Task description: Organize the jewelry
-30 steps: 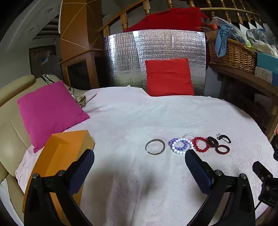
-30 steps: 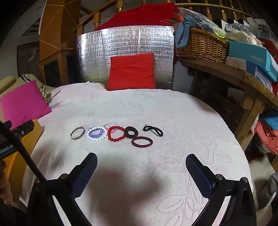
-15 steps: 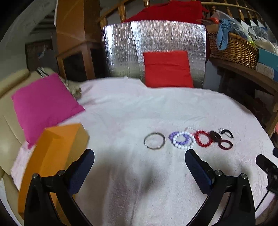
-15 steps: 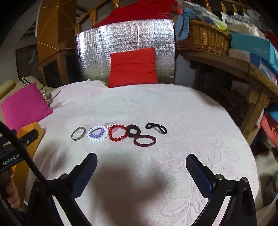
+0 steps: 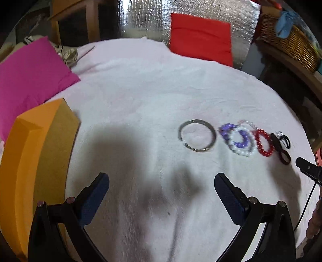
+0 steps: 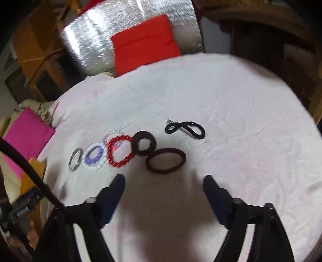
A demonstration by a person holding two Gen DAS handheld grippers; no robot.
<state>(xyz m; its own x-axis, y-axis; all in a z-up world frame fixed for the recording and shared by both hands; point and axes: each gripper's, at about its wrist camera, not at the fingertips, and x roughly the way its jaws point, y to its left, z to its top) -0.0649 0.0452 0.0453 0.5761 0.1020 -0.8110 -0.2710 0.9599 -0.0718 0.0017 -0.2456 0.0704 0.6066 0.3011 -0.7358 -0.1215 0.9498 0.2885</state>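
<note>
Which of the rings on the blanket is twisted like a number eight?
The thin black hair tie, lying farthest right and a bit apart from the row. It crosses over itself into two loops; the maroon band and the others are plain rings.

Pale pink cloth (image 5: pixel 161 84) covering the round table, taken as landmark. Magenta cushion (image 5: pixel 30 76) at its left edge. Red cushion (image 5: pixel 201 38) at its far edge, leaning against a silver quilted foil panel (image 5: pixel 140 18). Wicker basket (image 5: pixel 291 44) on a wooden shelf beyond its right edge.
</note>
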